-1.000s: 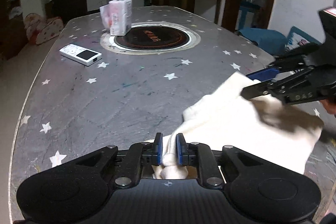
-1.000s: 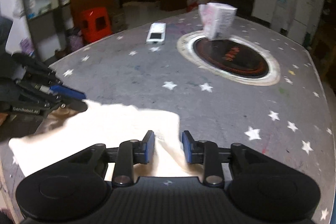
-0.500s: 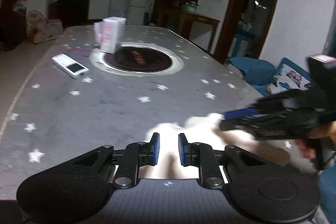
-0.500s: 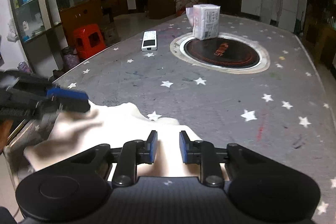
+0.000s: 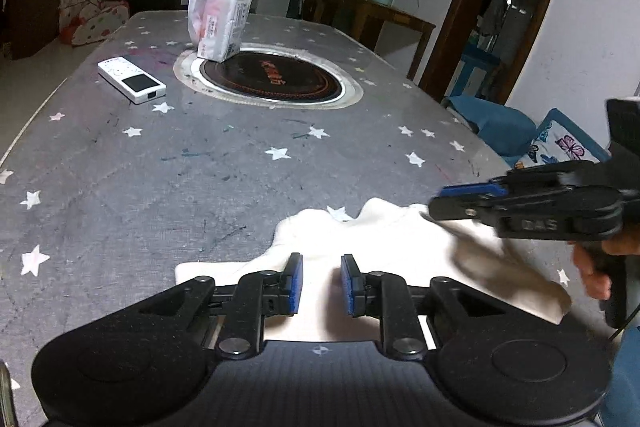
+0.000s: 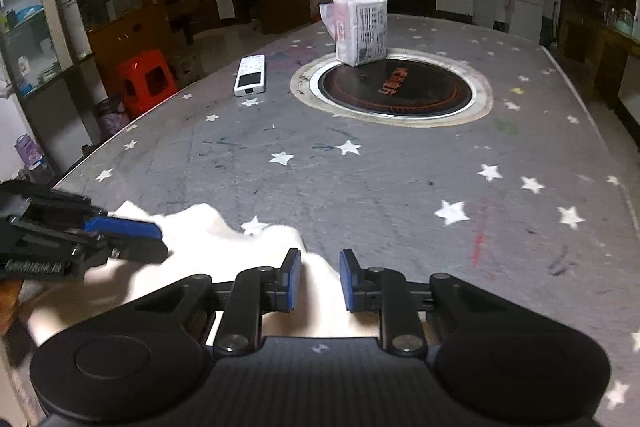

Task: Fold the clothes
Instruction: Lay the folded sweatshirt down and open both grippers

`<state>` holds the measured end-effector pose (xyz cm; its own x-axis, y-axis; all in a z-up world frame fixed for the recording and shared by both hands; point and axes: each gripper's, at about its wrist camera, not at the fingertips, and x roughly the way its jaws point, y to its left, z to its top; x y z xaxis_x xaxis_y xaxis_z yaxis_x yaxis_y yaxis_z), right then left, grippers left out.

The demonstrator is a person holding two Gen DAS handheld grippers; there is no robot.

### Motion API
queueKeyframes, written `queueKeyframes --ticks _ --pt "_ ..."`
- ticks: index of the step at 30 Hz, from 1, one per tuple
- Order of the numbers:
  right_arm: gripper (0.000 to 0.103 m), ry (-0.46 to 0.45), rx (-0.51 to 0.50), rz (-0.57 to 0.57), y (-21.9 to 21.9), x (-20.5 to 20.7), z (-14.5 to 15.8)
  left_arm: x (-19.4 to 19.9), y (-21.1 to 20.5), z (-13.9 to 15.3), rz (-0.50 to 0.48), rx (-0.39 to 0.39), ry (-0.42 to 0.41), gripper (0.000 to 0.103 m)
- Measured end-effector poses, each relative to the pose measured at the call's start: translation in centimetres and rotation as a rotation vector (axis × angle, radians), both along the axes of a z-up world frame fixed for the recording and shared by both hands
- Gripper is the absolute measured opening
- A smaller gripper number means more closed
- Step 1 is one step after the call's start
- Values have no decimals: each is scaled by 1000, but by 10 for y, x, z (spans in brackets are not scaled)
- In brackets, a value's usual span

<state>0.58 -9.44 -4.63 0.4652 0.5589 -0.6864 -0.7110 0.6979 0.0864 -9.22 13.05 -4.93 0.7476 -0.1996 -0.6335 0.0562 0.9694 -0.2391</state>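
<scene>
The cream garment (image 5: 384, 247) lies crumpled at the table's (image 5: 160, 167) near edge, directly under both grippers, left gripper (image 5: 321, 285) opening its jaws over it, right gripper (image 6: 316, 281) slightly apart, neither visibly pinching cloth.

Raised letters "DAS" stood on the side of the right gripper (image 5: 472, 201), seen from the left wrist. Red characters on the round cooktop (image 6: 400, 87) and print on the white package (image 6: 362, 27) beside it were too small to read.
</scene>
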Motion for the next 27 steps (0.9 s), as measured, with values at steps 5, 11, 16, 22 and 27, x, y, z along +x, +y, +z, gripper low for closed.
queueKeyframes --ticks 5,11,16,22,27 --pt "19 -28 -40 37 -13 -21 -1 -1 -4 -3 -1 24 1 29" --pt "19 -27 -36 -39 -35 -18 -8 -8 -6 6 5 49 -15 29" --pt "19 -39 -29 -67 -47 -17 -2 -25 -21 20 -32 40 -67 31" --pt "19 -43 -88 -76 -53 -15 -14 -36 -53 10 -127 69 -55 31" --pt "19 -70 -72 -90 -72 -24 2 -40 -58 -2 -147 86 -27 37"
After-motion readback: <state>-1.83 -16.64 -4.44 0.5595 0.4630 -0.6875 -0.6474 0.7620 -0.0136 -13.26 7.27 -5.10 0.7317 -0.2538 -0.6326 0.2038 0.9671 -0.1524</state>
